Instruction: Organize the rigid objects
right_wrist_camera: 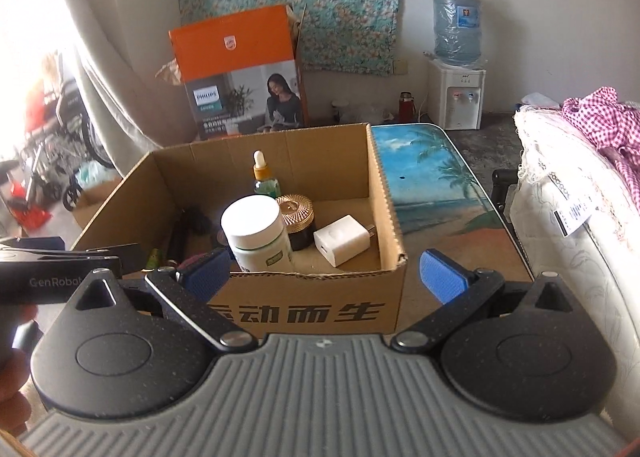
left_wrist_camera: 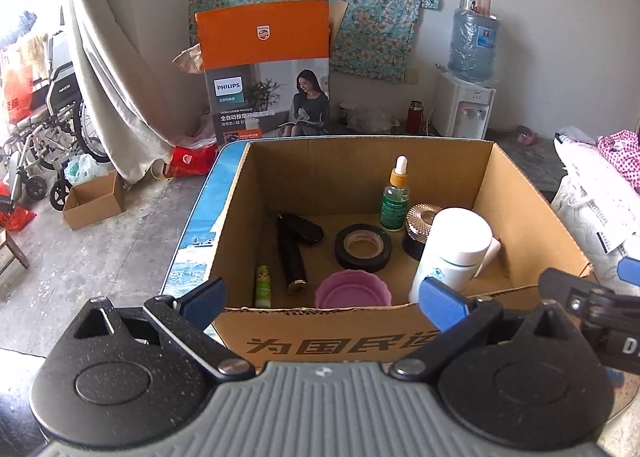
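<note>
An open cardboard box (left_wrist_camera: 360,161) (right_wrist_camera: 394,217) stands on a table with a beach print (right_wrist_camera: 436,185). In it are a white pill bottle (left_wrist_camera: 452,249) (right_wrist_camera: 258,237), a green dropper bottle (left_wrist_camera: 395,197) (right_wrist_camera: 263,177), a gold-lidded jar (left_wrist_camera: 420,225) (right_wrist_camera: 296,217), a black tape roll (left_wrist_camera: 363,247), a pink cup (left_wrist_camera: 352,291), black tubes (left_wrist_camera: 294,245), a green lip balm (left_wrist_camera: 263,285) and a white charger (right_wrist_camera: 342,241). My left gripper (left_wrist_camera: 322,301) and right gripper (right_wrist_camera: 326,277) are open and empty at the box's near wall.
An orange Philips box (left_wrist_camera: 266,69) stands behind the table. A water dispenser (left_wrist_camera: 468,97) is at the back right. A wheelchair (left_wrist_camera: 44,129) and a small carton (left_wrist_camera: 94,199) are on the floor at left. Bedding (right_wrist_camera: 580,197) lies at right.
</note>
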